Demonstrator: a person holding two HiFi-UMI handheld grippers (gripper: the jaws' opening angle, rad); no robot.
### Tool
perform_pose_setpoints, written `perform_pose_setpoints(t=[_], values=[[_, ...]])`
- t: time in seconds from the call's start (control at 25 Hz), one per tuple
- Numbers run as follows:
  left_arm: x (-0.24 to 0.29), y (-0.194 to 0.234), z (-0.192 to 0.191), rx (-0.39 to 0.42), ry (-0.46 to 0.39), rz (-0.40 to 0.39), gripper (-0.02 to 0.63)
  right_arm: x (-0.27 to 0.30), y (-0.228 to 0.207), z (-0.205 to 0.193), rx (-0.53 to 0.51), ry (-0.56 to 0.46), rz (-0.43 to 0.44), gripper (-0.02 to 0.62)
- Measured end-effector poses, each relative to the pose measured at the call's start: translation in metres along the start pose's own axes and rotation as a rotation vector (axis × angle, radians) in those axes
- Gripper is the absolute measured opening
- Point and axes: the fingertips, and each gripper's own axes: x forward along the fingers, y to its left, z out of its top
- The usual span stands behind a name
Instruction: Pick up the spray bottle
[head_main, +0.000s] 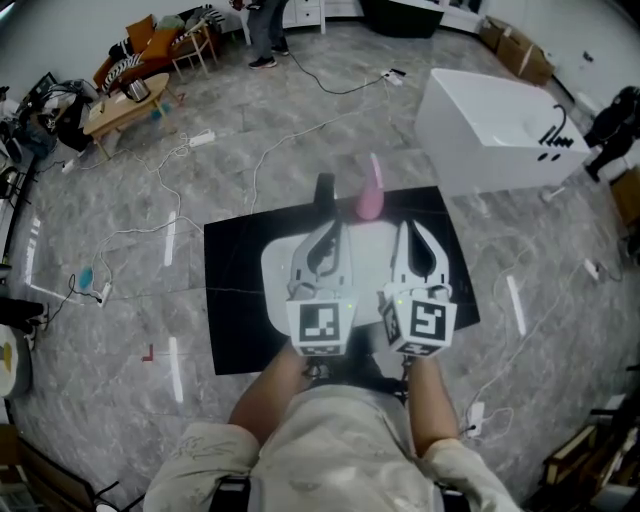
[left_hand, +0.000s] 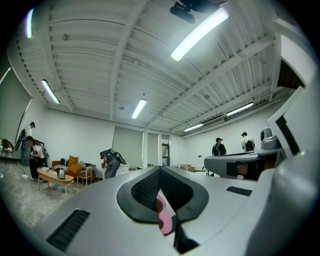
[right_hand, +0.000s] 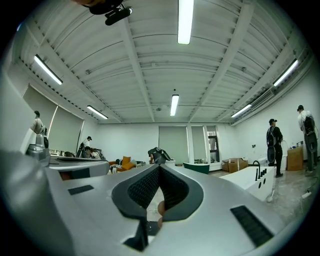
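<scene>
A pink spray bottle (head_main: 369, 200), blurred, stands at the far edge of a white tray (head_main: 275, 270) on a black mat (head_main: 230, 300). A dark upright object (head_main: 325, 190) stands just left of it. My left gripper (head_main: 333, 228) and right gripper (head_main: 408, 228) hover side by side over the tray, pointing toward the bottle and short of it. Both are shut and hold nothing. In the left gripper view the jaws (left_hand: 160, 169) meet at the tip, and the pink bottle (left_hand: 165, 220) shows through the gap below. In the right gripper view the jaws (right_hand: 160, 167) are also together.
A white bathtub (head_main: 490, 130) stands on the floor to the far right. Cables run across the grey floor around the mat. A low wooden table (head_main: 125, 100) and chairs stand far left. A person (head_main: 265, 30) stands at the back.
</scene>
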Motion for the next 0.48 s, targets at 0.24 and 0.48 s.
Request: perform_pose_setpoints(t=[0.24,0.48], values=[[0.035,-0.002,-0.006,0.015,-0.005,0.043,0.002,0.034,-0.019,-0.007,0.005,0.009,0.046,0.000],[0.062,-0.004,-0.011,-0.028,-0.006,0.078,0.002,0.062,-0.034,-0.013,0.001,0.026,0.078,0.000]])
